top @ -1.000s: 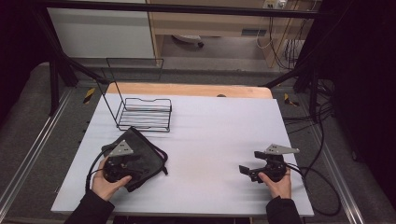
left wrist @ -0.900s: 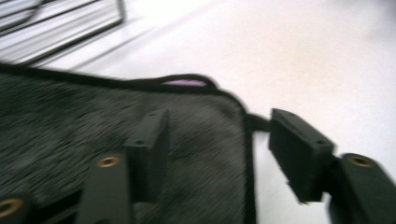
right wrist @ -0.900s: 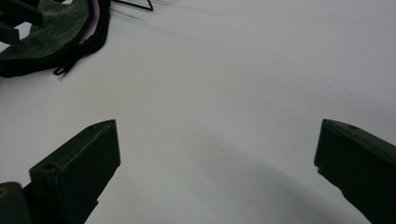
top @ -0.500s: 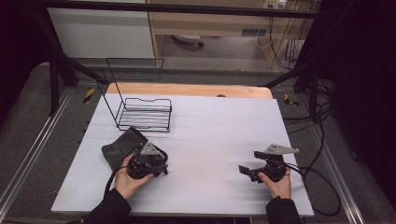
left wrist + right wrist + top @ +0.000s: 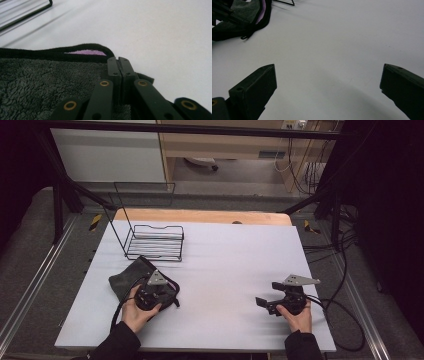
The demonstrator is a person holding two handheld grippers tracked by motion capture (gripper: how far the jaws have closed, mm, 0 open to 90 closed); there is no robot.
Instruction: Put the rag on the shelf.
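- Down at the lower left of the high view, the left gripper (image 5: pixel 159 292) sits on a dark grey cloth (image 5: pixel 125 281), held by one hand (image 5: pixel 134 309) that comes in from the bottom edge.
- Seen along its own jaws, the left gripper (image 5: pixel 119 65) has them pressed together at the cloth's (image 5: pixel 42 80) black hemmed edge; whether any fabric is caught between them I cannot tell.
- A sliver of purple (image 5: pixel 86 52) shows where that hem folds up, in the middle of the left gripper view.
- One cloth in all: fluffy grey pile, black border, lying on the white table (image 5: pixel 230 255) left of centre, just in front of the wire rack (image 5: pixel 152 240).
- One black wire rack stands at the upper left of the table, its tall back frame rising behind it; it is near the cloth, though I cannot tell whether they touch.
- At the lower right of the high view, the right gripper (image 5: pixel 264 304) rests on bare table, held by the other hand (image 5: pixel 296 316), well apart from the cloth.
- Its jaws are spread wide, with white table (image 5: pixel 332 75) between them and nothing gripped; the cloth (image 5: pixel 242 15) shows at the upper left of that view.
- Two grippers, two hands, each trailing a black cable (image 5: pixel 345 320).
- No writing that I can read anywhere on the things.
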